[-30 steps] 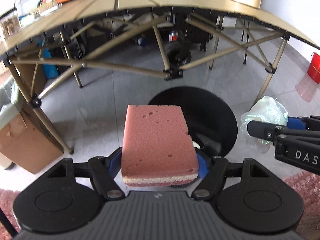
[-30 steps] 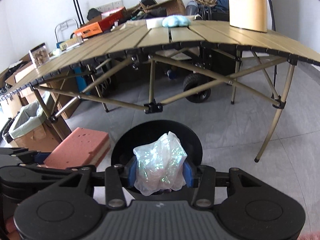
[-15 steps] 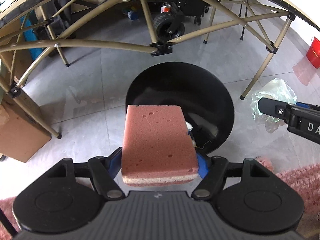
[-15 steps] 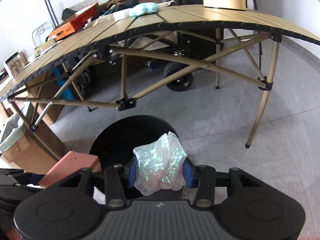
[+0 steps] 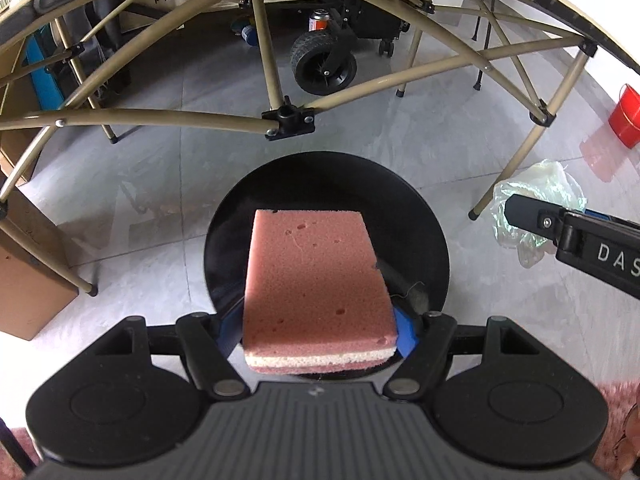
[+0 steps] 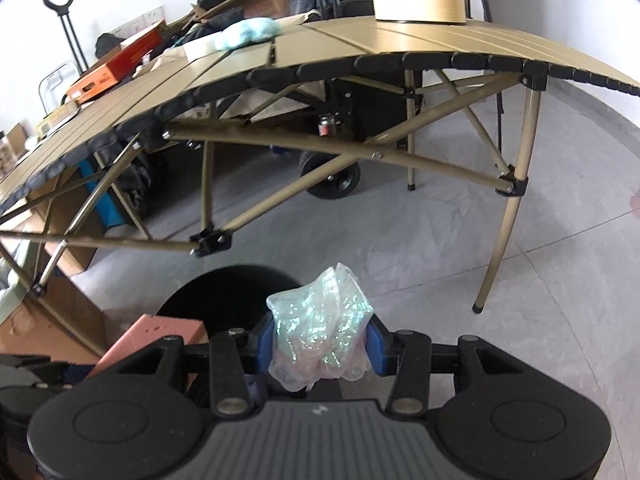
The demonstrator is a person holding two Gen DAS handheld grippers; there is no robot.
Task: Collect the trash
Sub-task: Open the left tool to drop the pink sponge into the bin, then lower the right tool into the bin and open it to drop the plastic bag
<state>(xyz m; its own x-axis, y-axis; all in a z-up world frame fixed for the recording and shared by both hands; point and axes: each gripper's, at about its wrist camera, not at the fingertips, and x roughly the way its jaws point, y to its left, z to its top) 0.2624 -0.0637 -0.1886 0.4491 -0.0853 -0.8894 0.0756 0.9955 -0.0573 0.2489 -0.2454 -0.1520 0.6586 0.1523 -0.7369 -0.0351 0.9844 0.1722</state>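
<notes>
A grey tiled floor [image 5: 168, 184] carries a round black bin [image 5: 420, 216], the folding table's legs [image 5: 516, 160] and a cardboard box [image 5: 28, 280].

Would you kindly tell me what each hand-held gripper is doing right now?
Left hand-held gripper: closed on the pink sponge.
Right hand-held gripper: closed on the crumpled plastic bag.
</notes>
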